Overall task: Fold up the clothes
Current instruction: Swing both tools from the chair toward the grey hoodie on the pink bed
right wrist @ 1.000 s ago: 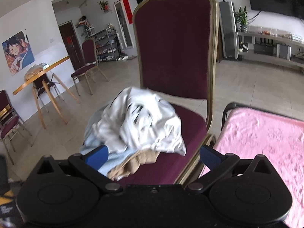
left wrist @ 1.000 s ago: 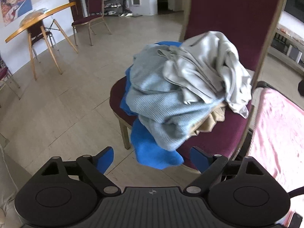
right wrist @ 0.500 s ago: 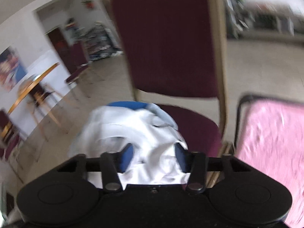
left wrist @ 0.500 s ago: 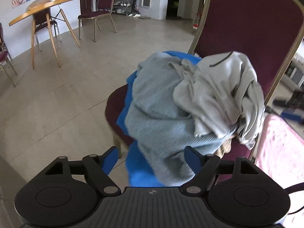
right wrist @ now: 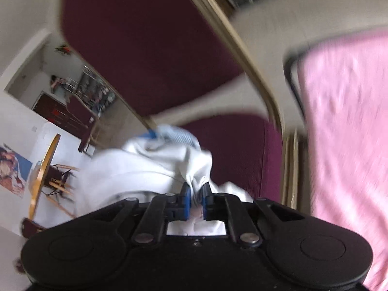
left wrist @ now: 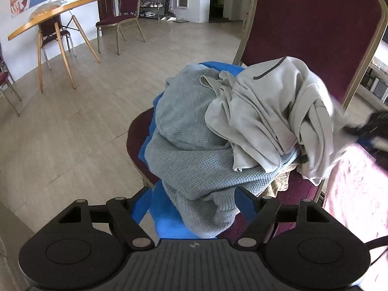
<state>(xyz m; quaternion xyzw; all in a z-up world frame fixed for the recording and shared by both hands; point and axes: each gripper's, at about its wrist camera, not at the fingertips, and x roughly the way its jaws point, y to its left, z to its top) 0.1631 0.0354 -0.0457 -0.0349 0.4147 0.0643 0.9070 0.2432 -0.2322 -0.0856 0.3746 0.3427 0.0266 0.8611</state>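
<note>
Right gripper (right wrist: 196, 200) pinches smooth white garment (right wrist: 145, 167) (crumpled) — waffle-knit beneath.

Bright daylight; right wrist view heavily motion-blurred.

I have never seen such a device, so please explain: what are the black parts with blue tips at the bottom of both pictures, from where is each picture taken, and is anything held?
They are two hand-held grippers, each carrying a camera that looks along its two fingers. The left camera shows the left gripper open, its blue fingers on either side of a grey knit garment hanging from a pile on a maroon chair. On top lies a light grey garment. The right camera, blurred, shows the right gripper shut on that light garment. Beside the chair is a pink cloth.
</note>
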